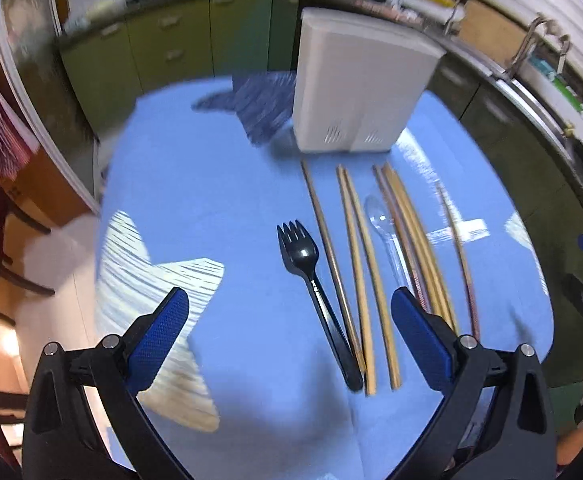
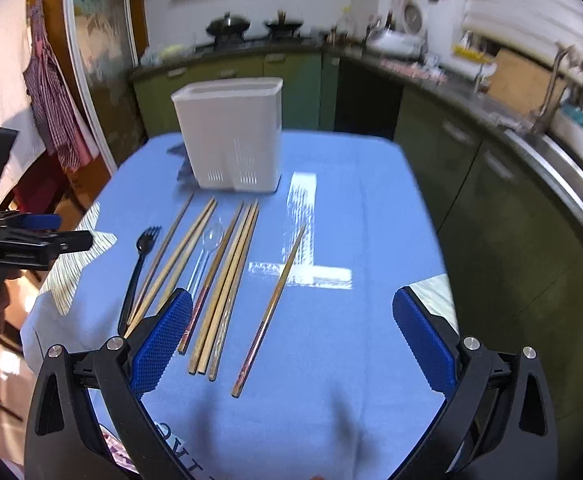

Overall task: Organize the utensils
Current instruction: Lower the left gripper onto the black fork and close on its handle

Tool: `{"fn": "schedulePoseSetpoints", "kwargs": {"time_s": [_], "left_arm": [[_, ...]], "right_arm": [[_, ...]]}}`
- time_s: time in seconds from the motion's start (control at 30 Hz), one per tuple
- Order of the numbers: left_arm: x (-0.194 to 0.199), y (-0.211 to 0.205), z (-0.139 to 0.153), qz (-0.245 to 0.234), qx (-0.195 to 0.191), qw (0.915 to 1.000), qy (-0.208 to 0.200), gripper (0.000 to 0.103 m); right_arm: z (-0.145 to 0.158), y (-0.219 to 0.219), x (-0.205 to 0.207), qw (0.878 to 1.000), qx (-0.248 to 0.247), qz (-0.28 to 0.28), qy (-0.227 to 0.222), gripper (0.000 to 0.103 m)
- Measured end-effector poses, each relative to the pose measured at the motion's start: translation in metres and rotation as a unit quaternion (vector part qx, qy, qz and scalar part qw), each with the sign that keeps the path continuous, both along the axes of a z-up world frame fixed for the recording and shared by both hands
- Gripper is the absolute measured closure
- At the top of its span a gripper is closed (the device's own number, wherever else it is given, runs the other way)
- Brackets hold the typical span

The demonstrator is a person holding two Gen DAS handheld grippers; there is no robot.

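Observation:
A white utensil holder (image 1: 355, 84) (image 2: 233, 136) stands upright at the far side of the blue table (image 1: 195, 184) (image 2: 351, 208). In front of it lie a black fork (image 1: 315, 288) (image 2: 137, 272), several wooden chopsticks (image 1: 361, 264) (image 2: 231, 276), a clear plastic spoon (image 1: 385, 236) (image 2: 207, 248) and one patterned chopstick (image 2: 271, 312) (image 1: 459, 252) apart to the right. My left gripper (image 1: 291, 320) is open and empty above the fork's handle. My right gripper (image 2: 291, 320) is open and empty above the lone chopstick.
Green kitchen cabinets (image 2: 227, 76) and a counter with a sink (image 2: 551, 152) surround the table. A striped cloth (image 1: 159, 280) hangs over the table's left edge. A dark patterned cloth (image 1: 263, 104) lies behind the holder. The left gripper shows at the right wrist view's left edge (image 2: 23, 240).

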State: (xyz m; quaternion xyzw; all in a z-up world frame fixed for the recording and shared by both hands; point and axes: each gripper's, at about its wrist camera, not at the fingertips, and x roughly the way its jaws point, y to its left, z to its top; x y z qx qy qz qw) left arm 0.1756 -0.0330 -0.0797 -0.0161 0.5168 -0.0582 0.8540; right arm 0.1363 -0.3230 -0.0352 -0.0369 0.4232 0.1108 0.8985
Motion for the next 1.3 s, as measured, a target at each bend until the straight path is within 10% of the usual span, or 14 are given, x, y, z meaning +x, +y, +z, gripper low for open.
{"fn": "schedulePoseSetpoints", "kwargs": {"time_s": [0.13, 0.33, 0.5, 1.3], "left_arm": [[0.024, -0.006, -0.025, 0.011, 0.005, 0.9981, 0.060, 0.039], [0.037, -0.013, -0.042, 0.034, 0.022, 0.9945, 0.097, 0.045], [0.043, -0.015, -0.052, 0.054, 0.027, 0.9915, 0.116, 0.069], [0.056, -0.043, -0.055, 0.057, 0.005, 0.9900, 0.129, 0.070]], "right_arm": [[-0.013, 0.004, 0.028, 0.999, 0.012, 0.009, 0.032, 0.004], [-0.024, 0.005, 0.046, 0.997, 0.039, 0.016, 0.059, 0.004], [-0.024, 0.000, 0.051, 0.998, 0.030, 0.013, 0.057, 0.004], [-0.036, -0.026, 0.049, 0.997, 0.041, 0.005, 0.059, 0.004]]}}
